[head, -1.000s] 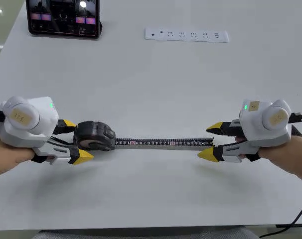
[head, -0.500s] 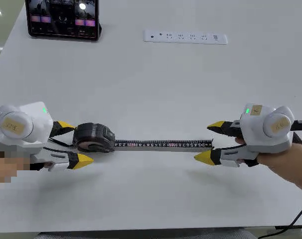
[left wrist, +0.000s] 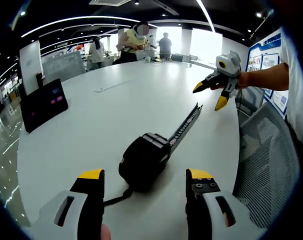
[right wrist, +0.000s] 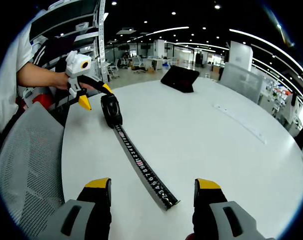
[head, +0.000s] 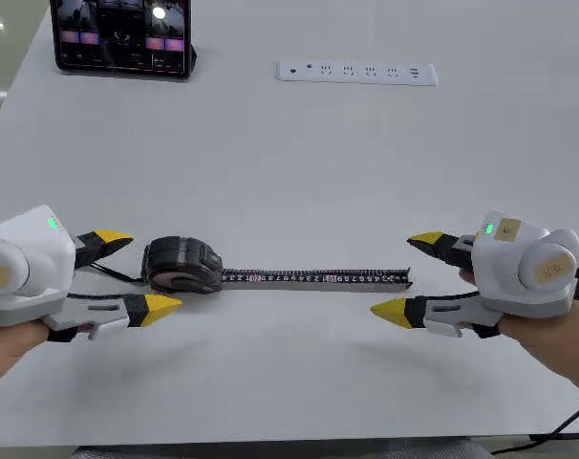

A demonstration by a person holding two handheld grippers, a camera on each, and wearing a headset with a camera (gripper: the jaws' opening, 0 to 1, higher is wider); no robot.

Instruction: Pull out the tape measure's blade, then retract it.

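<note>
The tape measure (head: 182, 265) is laid on the table (head: 289, 172), its blade (head: 313, 277) drawn out toward 3 o'clock. The left gripper (head: 137, 271) and right gripper (head: 407, 274) are held released at its ends. Bare surface is seen toward 12 o'clock.

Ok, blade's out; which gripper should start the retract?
Likely left: the left gripper sits open at the tape measure case, where a release would be; the right gripper flanks the blade tip.

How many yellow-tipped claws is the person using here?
2. The left claw is open beside the tape measure's case; the right claw is open at the blade's free end.
</note>
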